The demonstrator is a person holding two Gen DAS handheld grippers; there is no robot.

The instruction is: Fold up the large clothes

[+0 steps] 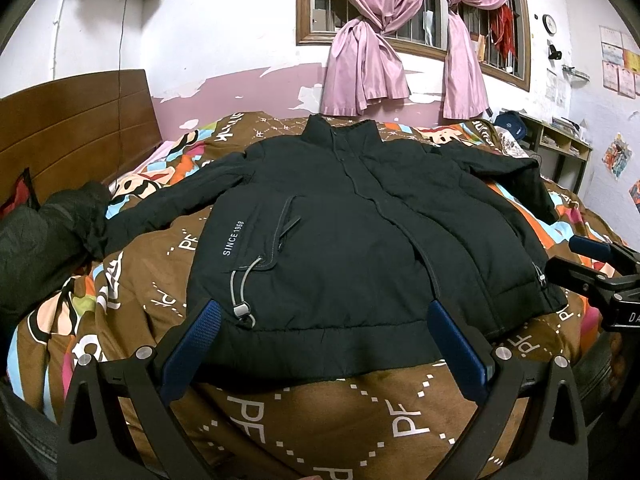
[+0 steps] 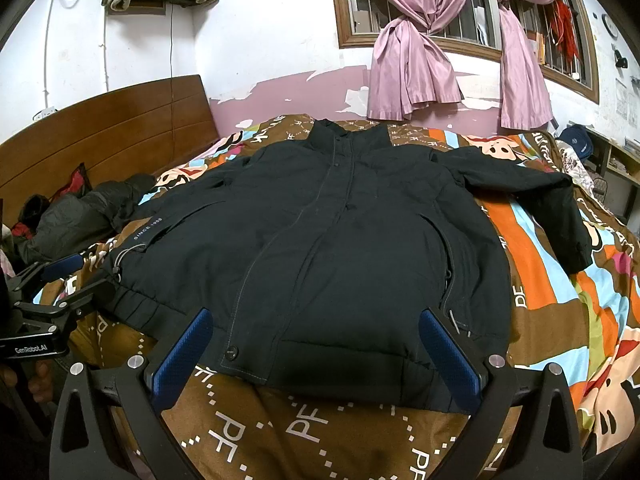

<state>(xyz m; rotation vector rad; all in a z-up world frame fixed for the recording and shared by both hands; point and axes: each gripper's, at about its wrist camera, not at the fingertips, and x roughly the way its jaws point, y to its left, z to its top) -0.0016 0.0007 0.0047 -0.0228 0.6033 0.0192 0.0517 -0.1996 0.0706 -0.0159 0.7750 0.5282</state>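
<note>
Item one: our left gripper (image 1: pixel 324 344), fingers spread wide, blue pads (image 1: pixel 458 354) angled outward, nothing held. It hovers at the near hem of the jacket (image 1: pixel 360 240), left of the centre placket; from this view we cannot tell whether the pads touch the cloth.

Item two: our right gripper (image 2: pixel 320 356), likewise spread wide and holding nothing, poised at the hem on the jacket's other half. It also shows at the right edge of the left wrist view, just beside the hem corner.

Item three: the jacket, dark, lying flat and front-up on the bed, closed down the middle, collar toward the far wall. Its "SINCE 1968" print (image 1: pixel 233 238) sits above a grey drawcord (image 1: pixel 242 288) on the left side. One sleeve runs out left toward a dark quilted garment (image 1: pixel 44 236) heaped by the headboard (image 1: pixel 76 132); the other sleeve (image 2: pixel 560 208) runs right and bends back toward us.

Item four: the bedspread (image 1: pixel 320 412), brown with "PF" lettering and cartoon patches. We count bare bedspread between hem and the bed's near edge, and beside both flanks under the sleeves.

Item five: pink curtains (image 1: pixel 364 72), knotted, hanging at the window beyond the collar.
</note>
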